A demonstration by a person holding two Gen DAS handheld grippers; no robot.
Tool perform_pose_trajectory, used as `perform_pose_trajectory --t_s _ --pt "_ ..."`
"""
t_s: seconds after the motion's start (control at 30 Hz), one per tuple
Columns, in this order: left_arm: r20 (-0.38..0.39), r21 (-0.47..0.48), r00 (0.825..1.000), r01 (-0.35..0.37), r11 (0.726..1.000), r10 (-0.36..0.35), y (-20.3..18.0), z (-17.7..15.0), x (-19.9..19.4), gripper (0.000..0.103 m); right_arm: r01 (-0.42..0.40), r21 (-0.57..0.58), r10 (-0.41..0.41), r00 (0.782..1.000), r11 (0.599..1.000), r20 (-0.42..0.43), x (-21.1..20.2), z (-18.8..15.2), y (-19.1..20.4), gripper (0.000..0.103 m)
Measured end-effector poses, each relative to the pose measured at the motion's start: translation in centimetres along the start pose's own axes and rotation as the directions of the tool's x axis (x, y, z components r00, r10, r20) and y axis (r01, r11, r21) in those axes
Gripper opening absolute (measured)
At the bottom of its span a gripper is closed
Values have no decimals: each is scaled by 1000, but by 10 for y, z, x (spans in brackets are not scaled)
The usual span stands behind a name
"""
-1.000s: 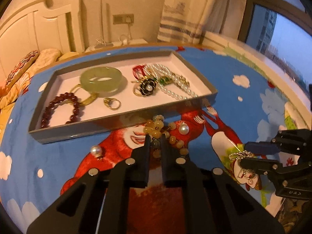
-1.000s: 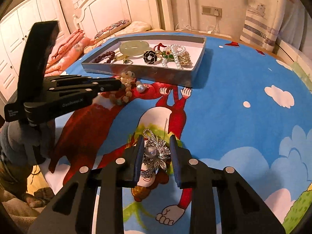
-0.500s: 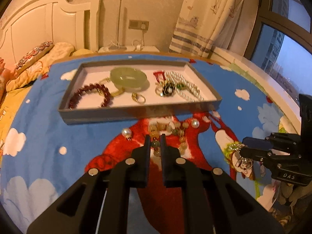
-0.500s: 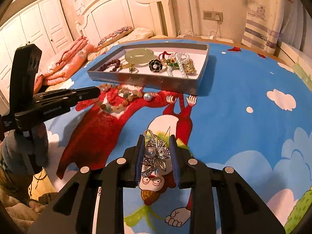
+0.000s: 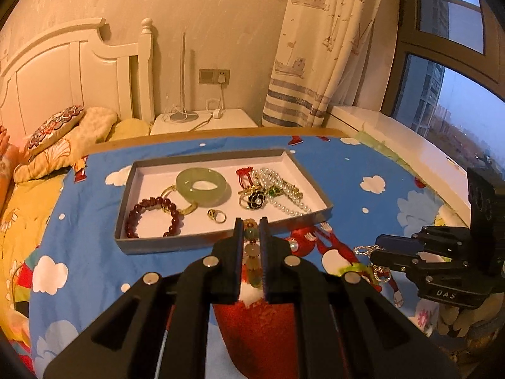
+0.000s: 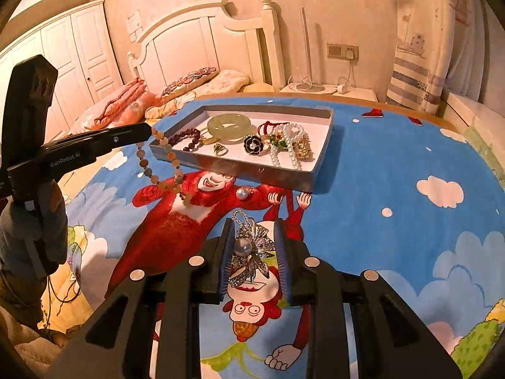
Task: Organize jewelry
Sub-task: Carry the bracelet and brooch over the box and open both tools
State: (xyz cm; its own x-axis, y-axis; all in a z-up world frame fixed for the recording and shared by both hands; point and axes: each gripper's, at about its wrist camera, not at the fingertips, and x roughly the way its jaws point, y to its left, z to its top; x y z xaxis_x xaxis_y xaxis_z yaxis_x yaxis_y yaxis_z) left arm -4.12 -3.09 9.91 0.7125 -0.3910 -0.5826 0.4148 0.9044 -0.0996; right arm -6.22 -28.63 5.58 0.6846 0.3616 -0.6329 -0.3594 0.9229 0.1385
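A grey tray (image 5: pixel 164 245) (image 6: pixel 252 174) with a white floor lies on the blue cartoon cloth. It holds a green jade bangle (image 5: pixel 202 186), a dark red bead bracelet (image 5: pixel 151 218), a gold ring (image 5: pixel 217 215), a black flower brooch (image 5: pixel 256 199) and pearl strands (image 5: pixel 284 195). My left gripper (image 5: pixel 251 221) (image 6: pixel 148 132) is shut on a string of yellow and green beads (image 5: pixel 252 252) (image 6: pixel 157 170), which hangs free above the cloth. Lifted off the cloth, my right gripper (image 6: pixel 252 224) (image 5: pixel 375 252) is shut on a silver brooch with a pearl (image 6: pixel 247 249).
One loose pearl (image 6: pixel 242 193) (image 5: pixel 294 246) lies on the cloth just in front of the tray. Behind the table are a bed with pillows (image 5: pixel 60 126), a white nightstand (image 5: pixel 205 121) with cables, a curtain and a window at the right.
My left gripper has risen and drawn back, lifting the bead string off the cloth. My right gripper has come up a little with the brooch.
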Motion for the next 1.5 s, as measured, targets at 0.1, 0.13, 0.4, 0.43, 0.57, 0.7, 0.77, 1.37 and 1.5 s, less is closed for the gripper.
perform_pose_trajectory --t_s 0.1,0.13,0.4,0.43,0.57,0.7,0.77,1.37,1.5 --pt "7 9 1000 -4 1000 3 -4 3 -3 9 -4 -2 4 1000 1000 13 -3 3 -1 26" --pt "8 13 1000 -4 1000 4 -4 4 -3 9 -6 -5 6 1000 1000 19 -4 4 -1 26" --pt "16 38 1000 -15 999 15 -9 15 -2 9 -18 -9 19 1000 1000 21 -1 5 -1 26" --pt "18 41 1000 -16 999 15 -9 17 -2 9 -21 -9 21 1000 1000 21 -1 5 -1 26" --pt "30 48 999 -15 999 14 -10 21 -3 9 -23 -10 23 1000 1000 19 1 5 -1 26" --pt "31 56 999 -14 998 13 -10 25 -1 9 -24 -17 24 1000 1000 9 7 7 -1 26" --pt "31 62 999 -15 998 13 -9 29 1 9 -23 -27 23 1000 999 5 10 8 0 26" --pt "46 58 999 -16 998 13 4 76 30 9 -10 -95 12 1000 995 16 62 60 5 26" --pt "29 50 999 -35 998 33 12 81 46 9 -17 -84 18 1000 996 10 77 74 1 26"
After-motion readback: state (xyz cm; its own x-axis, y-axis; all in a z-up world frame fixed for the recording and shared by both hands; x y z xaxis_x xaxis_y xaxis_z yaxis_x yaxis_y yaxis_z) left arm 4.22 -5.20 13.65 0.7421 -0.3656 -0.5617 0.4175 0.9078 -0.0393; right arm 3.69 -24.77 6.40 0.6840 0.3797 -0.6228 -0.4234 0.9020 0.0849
